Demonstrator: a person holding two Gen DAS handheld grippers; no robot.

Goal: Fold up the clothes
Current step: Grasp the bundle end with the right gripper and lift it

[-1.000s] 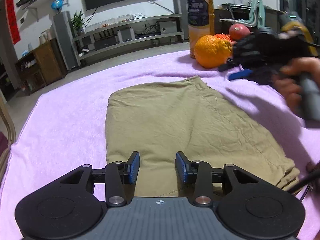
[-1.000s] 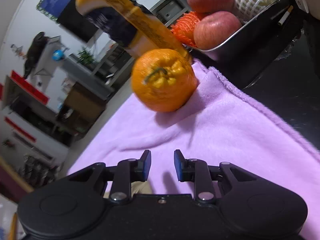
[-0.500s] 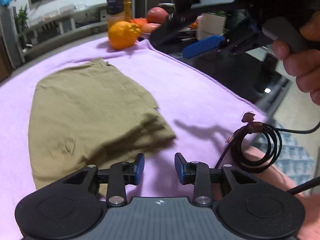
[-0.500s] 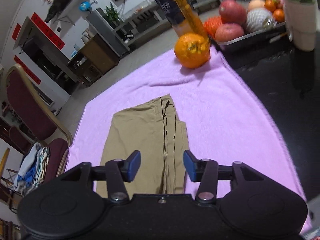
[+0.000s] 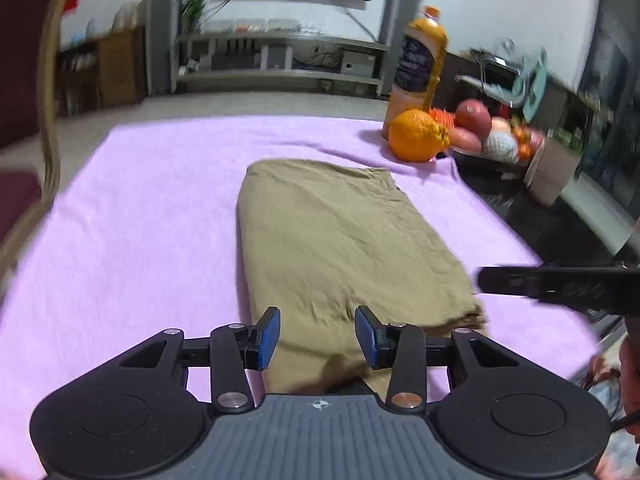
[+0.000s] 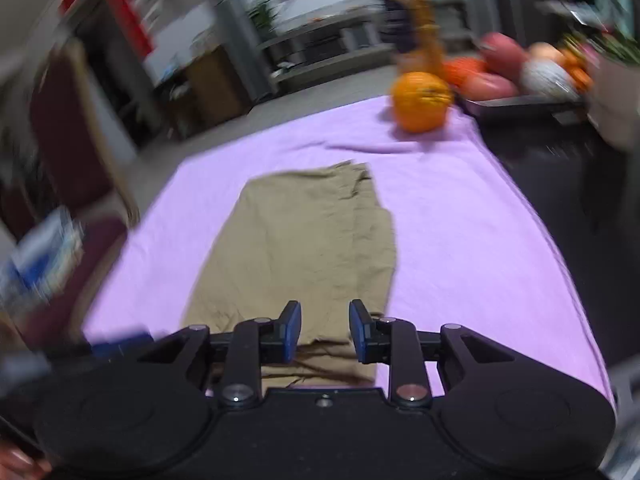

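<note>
A khaki garment (image 5: 340, 240) lies folded into a long rectangle on the purple cloth (image 5: 140, 220); it also shows in the right wrist view (image 6: 304, 248). My left gripper (image 5: 318, 338) is open and empty above the garment's near end. My right gripper (image 6: 325, 332) is open and empty above the same near end, and its dark body shows blurred at the right of the left wrist view (image 5: 560, 286).
An orange (image 5: 416, 140), a juice bottle (image 5: 420, 64) and a metal tray of fruit (image 5: 492, 132) stand at the cloth's far right corner. The table's black edge (image 5: 560, 224) runs along the right. A chair (image 5: 44, 100) stands at the left.
Both grippers have swung back over the garment's near end. The right gripper has dropped from high on the right to level with the left one. Both stay open.
</note>
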